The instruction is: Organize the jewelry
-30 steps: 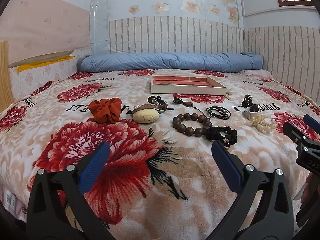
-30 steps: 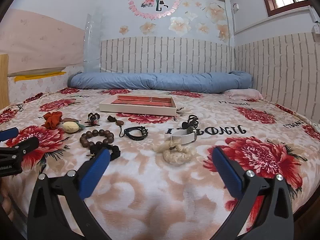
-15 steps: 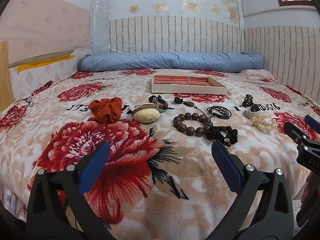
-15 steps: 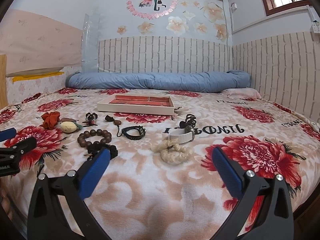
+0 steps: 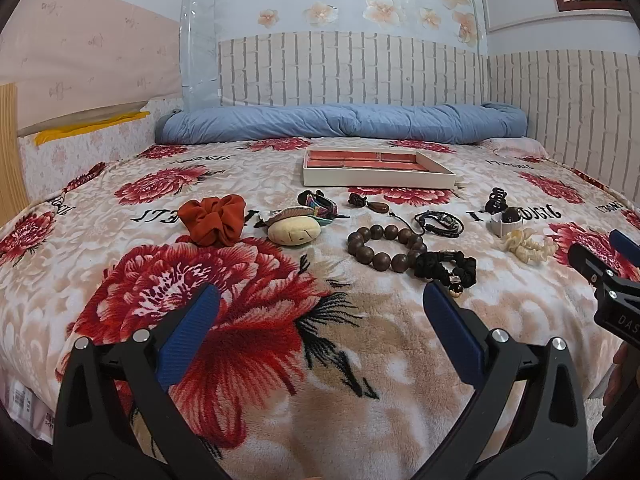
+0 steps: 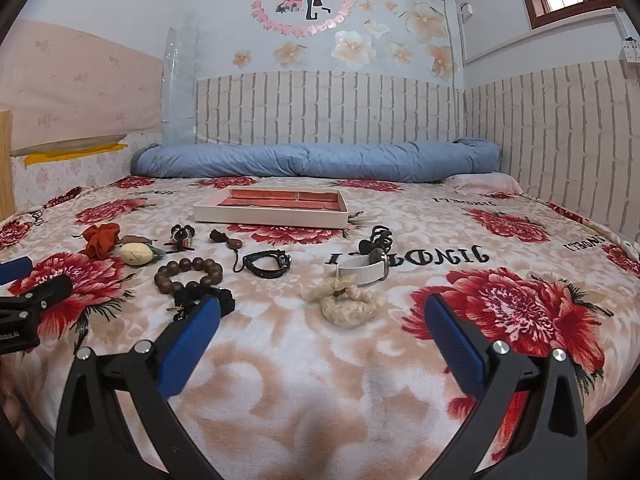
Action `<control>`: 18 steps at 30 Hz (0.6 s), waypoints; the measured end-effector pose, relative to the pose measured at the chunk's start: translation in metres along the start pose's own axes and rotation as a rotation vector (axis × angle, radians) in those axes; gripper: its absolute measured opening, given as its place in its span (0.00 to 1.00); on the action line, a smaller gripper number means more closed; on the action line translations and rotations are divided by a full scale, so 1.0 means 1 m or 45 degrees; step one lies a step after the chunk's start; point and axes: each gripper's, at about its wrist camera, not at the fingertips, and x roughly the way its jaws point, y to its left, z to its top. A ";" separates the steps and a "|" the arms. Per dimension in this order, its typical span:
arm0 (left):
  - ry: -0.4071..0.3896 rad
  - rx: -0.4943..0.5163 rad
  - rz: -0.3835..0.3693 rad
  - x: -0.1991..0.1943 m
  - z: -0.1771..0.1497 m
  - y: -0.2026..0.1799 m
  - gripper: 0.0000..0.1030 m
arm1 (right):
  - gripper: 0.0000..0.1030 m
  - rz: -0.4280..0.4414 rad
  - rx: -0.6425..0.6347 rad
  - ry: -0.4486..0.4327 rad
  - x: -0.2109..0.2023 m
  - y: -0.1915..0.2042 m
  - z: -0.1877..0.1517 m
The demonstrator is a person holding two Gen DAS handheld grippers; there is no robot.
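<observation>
A cream tray with red-lined compartments (image 5: 378, 179) (image 6: 272, 217) lies mid-bed, nothing in it. In a row nearer me lie an orange scrunchie (image 5: 212, 219), a cream plush piece (image 5: 294, 230), a brown bead bracelet (image 5: 384, 246) (image 6: 188, 274), a black scrunchie (image 5: 446, 266), a black cord bracelet (image 5: 439, 222) (image 6: 267, 263), a cream scrunchie (image 6: 346, 298) (image 5: 526, 245), a white-strap watch (image 6: 366, 268) and a black claw clip (image 6: 380, 236). My left gripper (image 5: 316, 322) and right gripper (image 6: 322, 326) hover open over the blanket's near part, holding nothing.
The floral blanket (image 5: 248, 320) covers the whole bed. A rolled blue duvet (image 5: 340, 124) lies along the brick-pattern wall behind. A wooden bed frame (image 5: 10, 148) stands at the left. The right gripper's tip (image 5: 600, 268) shows at the left view's right edge.
Both grippers have drifted slightly; the right wrist view has tilted up a little. Nothing on the bed has moved.
</observation>
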 end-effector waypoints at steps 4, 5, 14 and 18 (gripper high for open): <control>0.000 -0.001 -0.001 0.001 0.000 0.001 0.95 | 0.97 0.001 -0.003 0.004 0.000 0.001 -0.001; 0.000 -0.001 -0.001 0.001 0.000 0.001 0.95 | 0.97 0.001 -0.004 0.005 0.000 0.002 -0.001; 0.000 0.001 0.001 0.001 0.000 0.000 0.95 | 0.97 0.002 -0.003 0.004 0.000 0.002 0.000; 0.001 0.003 0.001 0.001 0.000 0.000 0.95 | 0.97 0.004 -0.004 0.004 0.001 0.002 0.000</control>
